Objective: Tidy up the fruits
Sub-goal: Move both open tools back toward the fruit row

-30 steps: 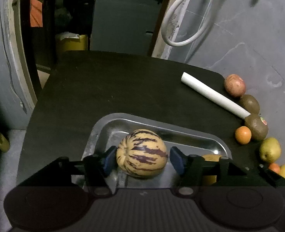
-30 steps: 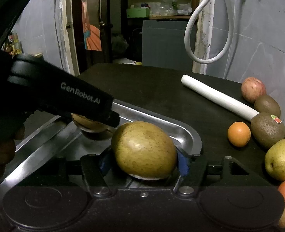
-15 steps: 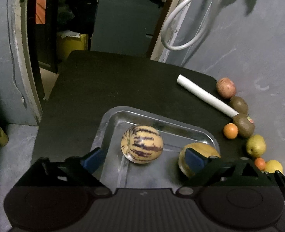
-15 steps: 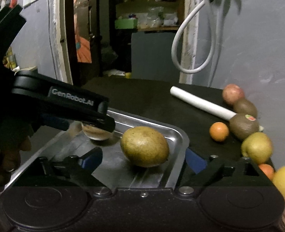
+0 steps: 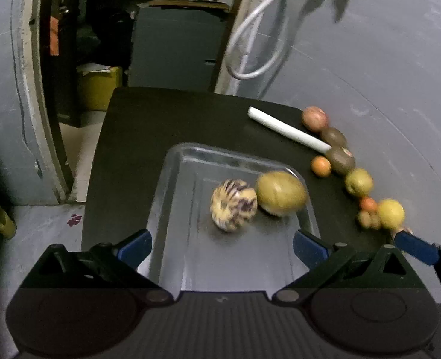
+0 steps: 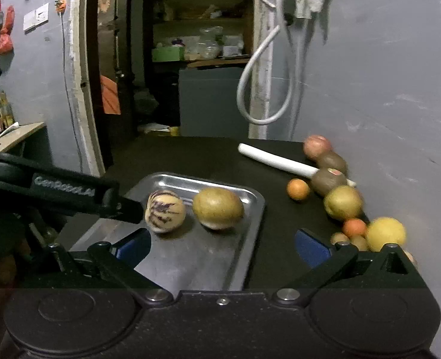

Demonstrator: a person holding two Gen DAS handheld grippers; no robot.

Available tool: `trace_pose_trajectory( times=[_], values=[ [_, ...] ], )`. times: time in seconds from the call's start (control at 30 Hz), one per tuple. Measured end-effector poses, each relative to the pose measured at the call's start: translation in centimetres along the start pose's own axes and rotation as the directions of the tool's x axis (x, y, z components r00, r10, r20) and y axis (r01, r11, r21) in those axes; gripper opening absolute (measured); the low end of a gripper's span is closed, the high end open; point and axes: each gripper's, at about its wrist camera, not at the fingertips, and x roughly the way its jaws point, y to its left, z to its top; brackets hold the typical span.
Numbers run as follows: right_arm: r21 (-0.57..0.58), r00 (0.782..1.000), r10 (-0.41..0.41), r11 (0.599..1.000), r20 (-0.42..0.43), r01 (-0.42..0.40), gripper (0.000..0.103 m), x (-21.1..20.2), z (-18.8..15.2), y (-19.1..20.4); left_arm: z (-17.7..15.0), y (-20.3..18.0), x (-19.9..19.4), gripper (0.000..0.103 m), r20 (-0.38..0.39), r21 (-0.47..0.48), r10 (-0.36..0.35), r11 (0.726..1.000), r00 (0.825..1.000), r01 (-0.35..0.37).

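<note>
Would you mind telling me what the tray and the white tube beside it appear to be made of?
Tray: probably stainless steel or aluminium, brushed silver, with bright glints along its rim. White tube: matte, uniform white with no glints, perhaps plastic or rolled paper; I cannot tell which.

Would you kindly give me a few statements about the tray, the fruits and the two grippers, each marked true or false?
1. Two fruits lie in the metal tray: a striped melon and a greenish-brown fruit. True.
2. The left gripper is clamped on the striped melon. False: its jaws are opening, nothing is between them, and the melon lies ahead of them.
3. The small orange sits inside the tray. False: it rests on the black table, right of the tray.
4. A white tube lies on the table beyond the tray. True.
5. The right gripper holds the yellow fruit. False: its jaws are opening and empty.
</note>
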Motion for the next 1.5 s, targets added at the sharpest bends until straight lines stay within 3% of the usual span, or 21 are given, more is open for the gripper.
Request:
trace_pose_trajectory(
  times=[0.37,0.6,0.77,1.13,1.5],
  values=[
    [0.065,0.991,-0.125,0.99,-0.052,0.128,0.102,-6.5,-4.7,-0.8,-4.5,-1.7,-2.8,0.102,-0.074,0.118,-0.066,0.99,0.995,0.075],
    [0.121,0.974,-0.193,0.971,-0.114,0.207,0.102,-9.2,-8.2,-1.9,-6.9,-4.1,-2.4,0.102,-0.174,0.221,-0.102,0.965,0.979,0.14],
    [0.165,0.958,-0.238,0.95,-0.163,0.264,0.102,-10.2,-9.9,-3.3,-7.5,-5.6,-2.0,0.102,-0.203,0.253,-0.121,0.952,0.972,0.171],
    [0.2,0.913,-0.359,0.897,-0.193,0.395,0.102,-8.4,-10.2,-6.8,-4.2,-10.3,1.3,0.102,-0.203,0.275,-0.157,0.938,0.966,0.21],
    [0.235,0.904,-0.385,0.876,-0.184,0.421,0.102,-1.8,-7.0,-10.9,0.6,-15.7,7.7,0.102,-0.202,0.352,-0.17,0.906,0.964,0.234]
  ],
)
